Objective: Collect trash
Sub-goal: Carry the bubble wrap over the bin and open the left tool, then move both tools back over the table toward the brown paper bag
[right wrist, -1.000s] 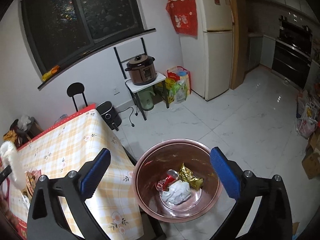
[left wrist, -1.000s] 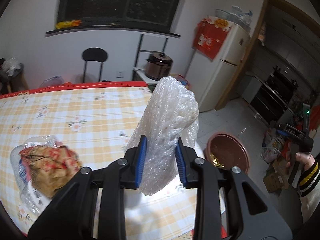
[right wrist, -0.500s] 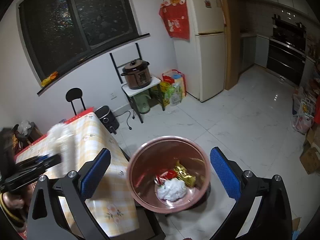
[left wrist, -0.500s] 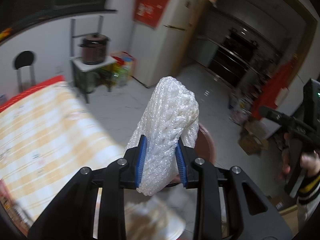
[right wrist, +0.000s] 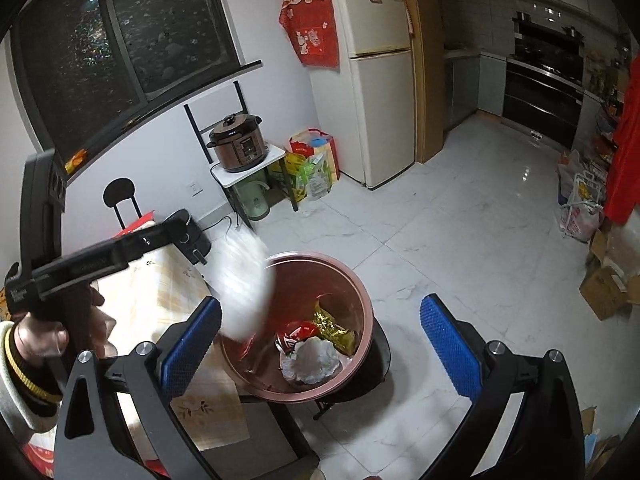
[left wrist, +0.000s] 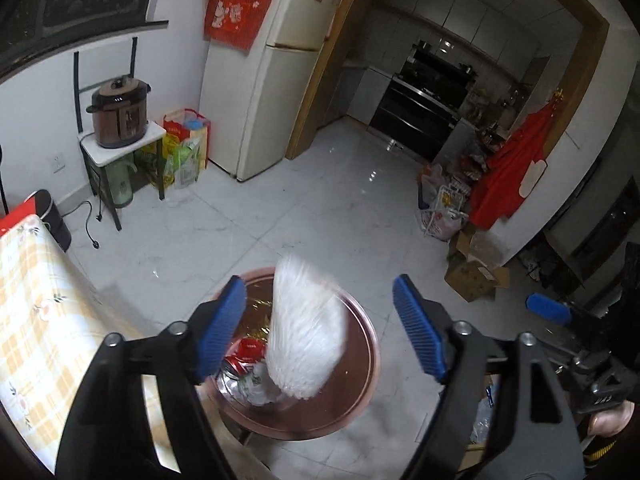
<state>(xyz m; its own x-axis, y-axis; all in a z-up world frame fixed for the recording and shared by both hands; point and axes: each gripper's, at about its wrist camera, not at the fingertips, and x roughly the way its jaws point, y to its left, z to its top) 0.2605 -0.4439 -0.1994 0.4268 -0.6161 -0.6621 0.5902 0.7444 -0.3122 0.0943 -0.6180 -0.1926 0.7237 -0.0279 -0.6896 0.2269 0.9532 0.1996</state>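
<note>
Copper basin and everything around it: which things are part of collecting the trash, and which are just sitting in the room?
Part of the job:
white foam wrap, dropping free between the just-opened left gripper jaws
copper basin
red wrapper, gold wrapper, crumpled white paper inside it

Just lying about:
pressure cooker
fridge
cardboard boxes

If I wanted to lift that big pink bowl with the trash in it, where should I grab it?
Probably by the rim of the pink bowl, pinching down from above on the side nearest you. The wall is thin and flares outward, so fingers fit over the edge, and the wrappers lie low in the middle, clear of it.
</note>
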